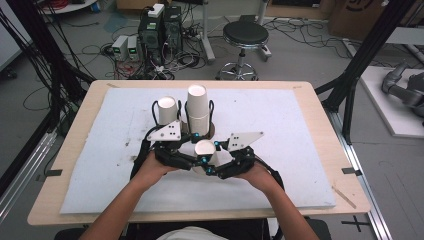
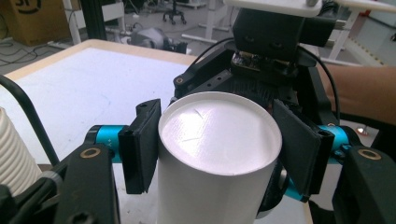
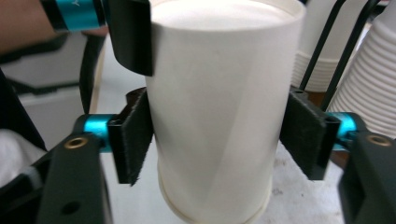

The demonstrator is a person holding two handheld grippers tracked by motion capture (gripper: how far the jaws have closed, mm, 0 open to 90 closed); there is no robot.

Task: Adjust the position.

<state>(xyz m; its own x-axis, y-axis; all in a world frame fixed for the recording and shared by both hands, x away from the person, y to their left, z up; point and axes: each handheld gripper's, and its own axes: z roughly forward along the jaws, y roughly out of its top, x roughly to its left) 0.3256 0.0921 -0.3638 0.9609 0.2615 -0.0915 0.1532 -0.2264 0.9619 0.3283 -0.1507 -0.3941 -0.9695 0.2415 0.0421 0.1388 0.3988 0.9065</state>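
Both grippers are clamped onto one upside-down white paper cup (image 1: 204, 150) near the front middle of the surface (image 1: 300, 150): left gripper (image 1: 192, 150) pressed on one side, right gripper (image 1: 218, 156) on the other. Two more cup stacks (image 1: 197, 107) are parked just behind, pretty close.
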